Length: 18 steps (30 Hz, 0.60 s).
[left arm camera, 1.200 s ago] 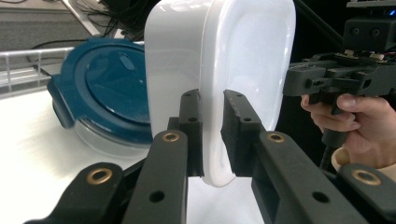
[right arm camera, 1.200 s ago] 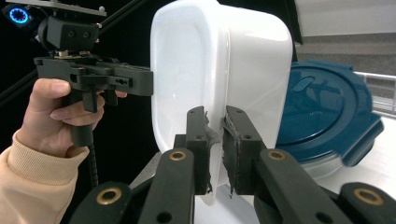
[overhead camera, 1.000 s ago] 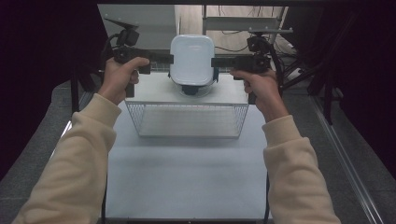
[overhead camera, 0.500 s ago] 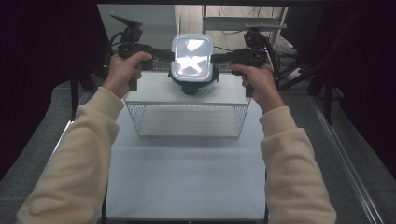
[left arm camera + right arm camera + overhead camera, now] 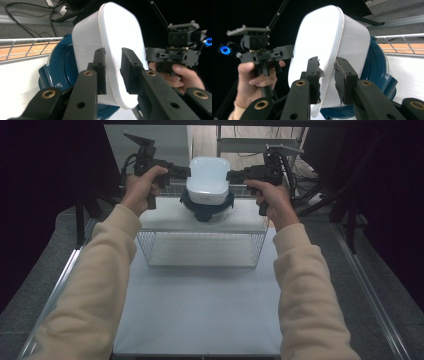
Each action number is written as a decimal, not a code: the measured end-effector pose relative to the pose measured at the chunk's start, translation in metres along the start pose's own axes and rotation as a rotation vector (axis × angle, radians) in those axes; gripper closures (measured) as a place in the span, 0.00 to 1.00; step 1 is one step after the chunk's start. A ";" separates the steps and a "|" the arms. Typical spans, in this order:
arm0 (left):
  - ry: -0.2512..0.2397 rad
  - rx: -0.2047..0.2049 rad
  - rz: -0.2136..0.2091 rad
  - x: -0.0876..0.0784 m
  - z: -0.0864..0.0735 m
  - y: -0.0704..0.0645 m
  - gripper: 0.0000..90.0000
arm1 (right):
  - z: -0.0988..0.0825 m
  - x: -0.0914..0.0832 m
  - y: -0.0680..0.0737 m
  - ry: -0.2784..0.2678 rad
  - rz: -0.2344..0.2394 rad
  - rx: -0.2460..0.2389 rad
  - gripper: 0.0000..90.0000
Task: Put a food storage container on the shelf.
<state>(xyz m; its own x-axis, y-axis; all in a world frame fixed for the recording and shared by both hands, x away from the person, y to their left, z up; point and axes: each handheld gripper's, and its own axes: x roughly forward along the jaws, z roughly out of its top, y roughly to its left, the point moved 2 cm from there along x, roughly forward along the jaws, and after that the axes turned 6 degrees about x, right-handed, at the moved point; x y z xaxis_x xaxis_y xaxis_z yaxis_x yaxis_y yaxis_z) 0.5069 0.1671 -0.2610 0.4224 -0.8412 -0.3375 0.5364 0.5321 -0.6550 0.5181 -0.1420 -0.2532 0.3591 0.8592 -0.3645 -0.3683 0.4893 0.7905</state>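
The white container sits on the dark blue base on top of the wire basket, and you have it between both tools. Your left gripper straddles its left rim, your right gripper its right rim. Both sets of jaws have just been opening; their pads stand just beside the rim, and whether they press it cannot be told.

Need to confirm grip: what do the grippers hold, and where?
White tub: opposite side rims sit between the jaws of left gripper and right gripper, which have just been opening; whether pads press cannot be told.
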 end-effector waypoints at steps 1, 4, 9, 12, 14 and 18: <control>-0.002 -0.006 -0.005 0.001 0.000 0.002 0.83 | 0.001 0.001 -0.002 -0.001 0.005 0.017 0.81; -0.008 -0.023 -0.015 0.003 0.001 0.006 0.82 | 0.004 0.004 -0.006 -0.002 0.012 0.050 0.80; -0.006 -0.029 -0.003 0.006 -0.001 0.009 0.78 | 0.004 0.007 -0.009 0.001 0.006 0.073 0.78; -0.005 -0.024 -0.003 0.006 -0.001 0.009 0.78 | 0.004 0.007 -0.009 -0.003 0.004 0.075 0.77; -0.015 -0.012 -0.004 0.006 -0.002 0.008 0.71 | 0.002 0.007 -0.007 -0.007 -0.008 0.064 0.70; -0.067 0.063 0.079 -0.006 -0.006 -0.002 0.49 | -0.003 0.000 0.003 -0.094 -0.037 -0.021 0.51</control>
<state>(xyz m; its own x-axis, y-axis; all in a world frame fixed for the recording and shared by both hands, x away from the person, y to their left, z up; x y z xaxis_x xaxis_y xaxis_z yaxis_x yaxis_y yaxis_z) 0.4992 0.1706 -0.2619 0.5118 -0.7893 -0.3393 0.5435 0.6033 -0.5837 0.5140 -0.1403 -0.2524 0.4514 0.8231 -0.3445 -0.3706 0.5242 0.7667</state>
